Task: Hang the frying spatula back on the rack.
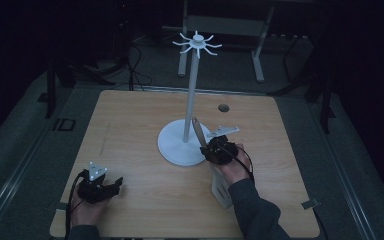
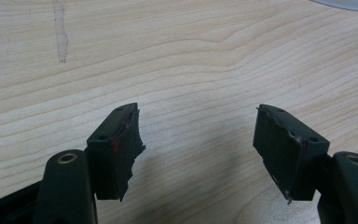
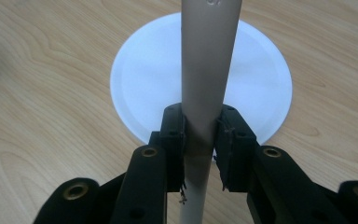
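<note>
- The right gripper is clenched around a long pale beige flat stick, one black jaw pressed on each side of it.
- From the high view, that right gripper sits at the near right edge of the round white base, and the beige stick pokes up out of it, leaning a little to the left.
- The stick is just beside the thin white pole of the white stand with curved hooks on top. I cannot tell if they touch.
- The stand's round white base lies flat on the light wooden surface, behind the held stick.
- The left gripper is wide open with nothing between its jaws, just bare wood below.
- In the high view the left gripper is low over the near left part of the surface, well apart from the stand.
- The top of the stick is cut off in the right gripper view, and its bottom end is hidden behind the jaws.
- A pale flat thing lies by the right sleeve. It is too dim to make out.
- The room around the surface is very dark.
</note>
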Tool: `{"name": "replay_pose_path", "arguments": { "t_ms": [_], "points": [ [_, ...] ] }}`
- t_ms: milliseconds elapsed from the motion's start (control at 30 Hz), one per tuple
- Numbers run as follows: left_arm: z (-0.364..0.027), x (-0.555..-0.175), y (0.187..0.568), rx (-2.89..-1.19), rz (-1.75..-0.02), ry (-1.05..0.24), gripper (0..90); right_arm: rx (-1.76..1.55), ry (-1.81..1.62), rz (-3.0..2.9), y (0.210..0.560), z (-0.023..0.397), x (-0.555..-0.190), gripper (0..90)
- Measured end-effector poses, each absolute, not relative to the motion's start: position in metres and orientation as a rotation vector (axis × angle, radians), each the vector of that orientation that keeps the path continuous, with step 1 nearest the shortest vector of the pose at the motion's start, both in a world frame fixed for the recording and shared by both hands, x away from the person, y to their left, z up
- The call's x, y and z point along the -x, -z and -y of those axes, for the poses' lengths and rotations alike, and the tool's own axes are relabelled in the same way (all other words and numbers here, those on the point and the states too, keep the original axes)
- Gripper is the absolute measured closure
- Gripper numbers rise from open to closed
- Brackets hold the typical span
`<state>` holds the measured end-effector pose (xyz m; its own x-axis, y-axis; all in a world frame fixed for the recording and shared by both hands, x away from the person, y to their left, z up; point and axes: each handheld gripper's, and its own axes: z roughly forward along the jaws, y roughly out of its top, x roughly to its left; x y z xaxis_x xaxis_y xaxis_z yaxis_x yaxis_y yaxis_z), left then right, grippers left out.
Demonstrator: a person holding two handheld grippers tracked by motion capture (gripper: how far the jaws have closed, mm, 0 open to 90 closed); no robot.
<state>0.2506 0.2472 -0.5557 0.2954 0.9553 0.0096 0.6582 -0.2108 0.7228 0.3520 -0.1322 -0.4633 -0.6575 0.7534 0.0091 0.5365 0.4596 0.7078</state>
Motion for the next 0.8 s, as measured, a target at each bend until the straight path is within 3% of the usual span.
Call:
{"name": "replay_pose_path", "arguments": {
  "t_ms": [800],
  "points": [
    [-0.247,-0.251,0.556,-1.954,-1.434,-0.627,32.0,-1.048,-1.122,-2.314,0.441,0.145,-0.344,74.2]
  ]
}}
